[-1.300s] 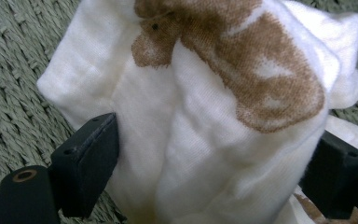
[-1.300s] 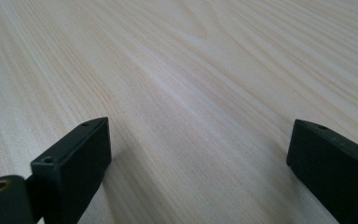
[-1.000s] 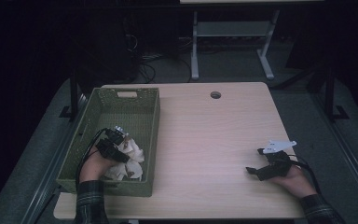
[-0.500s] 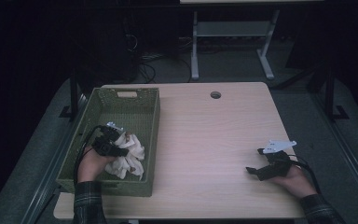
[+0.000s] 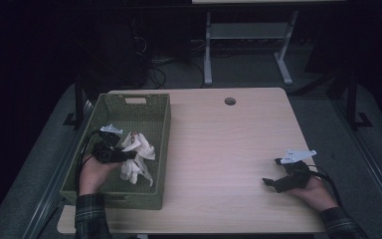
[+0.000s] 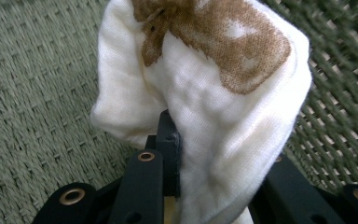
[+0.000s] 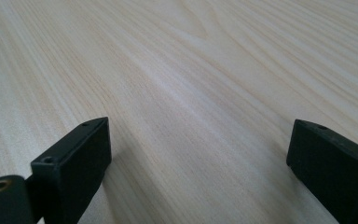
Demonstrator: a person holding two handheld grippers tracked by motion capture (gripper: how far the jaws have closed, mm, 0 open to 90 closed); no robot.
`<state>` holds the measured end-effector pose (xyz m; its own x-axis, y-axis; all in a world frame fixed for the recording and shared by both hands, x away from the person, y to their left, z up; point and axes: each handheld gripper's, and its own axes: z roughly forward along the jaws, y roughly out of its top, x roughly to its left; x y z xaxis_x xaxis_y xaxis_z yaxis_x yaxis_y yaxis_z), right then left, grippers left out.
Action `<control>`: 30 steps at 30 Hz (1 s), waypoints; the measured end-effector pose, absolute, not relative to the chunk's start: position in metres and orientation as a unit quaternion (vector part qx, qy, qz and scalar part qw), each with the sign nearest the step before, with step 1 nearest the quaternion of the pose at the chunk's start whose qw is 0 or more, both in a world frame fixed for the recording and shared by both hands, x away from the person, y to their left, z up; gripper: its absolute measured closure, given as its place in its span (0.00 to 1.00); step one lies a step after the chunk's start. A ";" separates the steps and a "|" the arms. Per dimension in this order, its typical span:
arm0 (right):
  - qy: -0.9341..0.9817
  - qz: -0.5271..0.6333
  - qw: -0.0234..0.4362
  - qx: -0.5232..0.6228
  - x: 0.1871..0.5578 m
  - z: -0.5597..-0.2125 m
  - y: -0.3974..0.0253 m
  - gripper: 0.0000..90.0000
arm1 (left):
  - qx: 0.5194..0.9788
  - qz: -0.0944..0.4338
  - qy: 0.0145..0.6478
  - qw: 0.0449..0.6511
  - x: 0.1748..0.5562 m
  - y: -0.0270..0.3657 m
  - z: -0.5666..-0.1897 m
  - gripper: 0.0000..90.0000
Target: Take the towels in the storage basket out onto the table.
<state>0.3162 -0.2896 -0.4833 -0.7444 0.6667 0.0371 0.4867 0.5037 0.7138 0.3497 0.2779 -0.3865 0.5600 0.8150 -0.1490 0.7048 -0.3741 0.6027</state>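
Note:
A white cloth [image 5: 137, 158] with a brown printed patch [image 6: 214, 42] hangs over the floor of the green woven basket [image 5: 161, 119] at the table's left. My left gripper [image 5: 127, 156] is inside the basket, shut on a fold of that cloth [image 6: 223, 140], which drapes over its jaws. My right gripper [image 5: 271, 182] rests low on the bare wooden table [image 5: 229, 144] near the front right, open, with nothing between its fingers [image 7: 74, 158].
A round cable hole [image 5: 230, 101] sits near the table's far edge. Beyond the table, a metal stand [image 5: 248, 40] and cables lie on the dark floor. Bare wood lies between the basket and my right gripper.
My left gripper has lifted and drawn back toward the basket's left side, pulling the cloth up with it. The right gripper has stayed in place.

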 end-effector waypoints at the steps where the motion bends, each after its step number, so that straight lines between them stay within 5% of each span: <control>1: 0.858 0.368 0.122 0.336 0.316 -0.483 -0.290 0.07 | 0.824 0.088 0.460 0.320 0.349 0.278 -0.385 0.80; 30: 0.858 0.367 0.122 0.338 0.316 -0.483 -0.289 0.07 | 0.792 0.118 0.420 0.428 0.335 0.267 -0.328 0.80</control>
<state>0.3161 -0.2894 -0.4832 -0.7421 0.6692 0.0393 0.4902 0.5018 0.7127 0.3347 0.2675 -0.3284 0.6187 0.7664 -0.1726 0.5646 -0.2810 0.7761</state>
